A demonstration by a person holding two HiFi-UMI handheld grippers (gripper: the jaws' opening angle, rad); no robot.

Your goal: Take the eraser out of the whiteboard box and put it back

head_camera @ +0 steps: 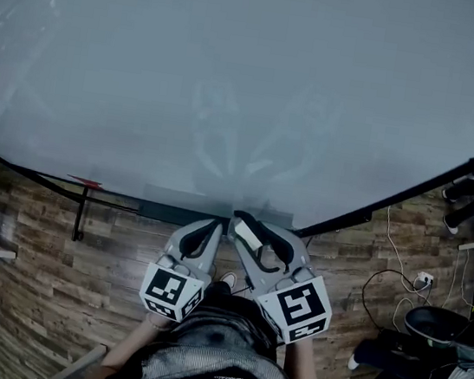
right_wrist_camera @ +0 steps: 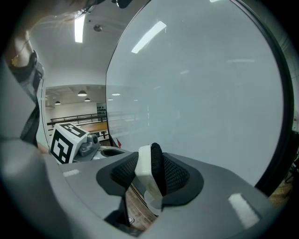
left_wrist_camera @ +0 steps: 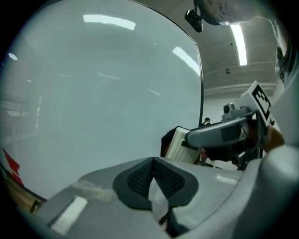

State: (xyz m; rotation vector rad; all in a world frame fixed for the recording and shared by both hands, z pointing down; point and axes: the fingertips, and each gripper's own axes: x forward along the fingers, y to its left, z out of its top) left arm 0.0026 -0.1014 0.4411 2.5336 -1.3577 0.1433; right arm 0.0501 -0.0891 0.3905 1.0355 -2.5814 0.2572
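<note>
Seen from the head view, the whiteboard (head_camera: 235,79) fills the upper part of the picture, and a pale whiteboard box (head_camera: 174,199) sits along its lower edge. Both grippers reach toward that edge from the person's body at the bottom of the picture. The left gripper (head_camera: 217,224) points at the box with its jaws drawn together. Just beside it, the right gripper (head_camera: 253,232) pinches the eraser (head_camera: 246,235), a white block with a black side. The eraser's far end lies at the near rim of the box, though whether it touches cannot be told. Wooden floor (head_camera: 33,269) shows below the board on both sides.

In the left gripper view, the left gripper (left_wrist_camera: 152,163) has its black pads pressed together at the tip with nothing between them. Off to the right, the other gripper carries the eraser (left_wrist_camera: 178,144), with its ribbed white face turned this way in front of the board.

In the right gripper view, the right gripper (right_wrist_camera: 150,162) clamps the eraser (right_wrist_camera: 144,165) between its pads. The eraser stands on edge, with its white body on the left and black felt on the right. The left gripper's marker cube (right_wrist_camera: 65,140) shows at the left, beside the board's surface.
</note>
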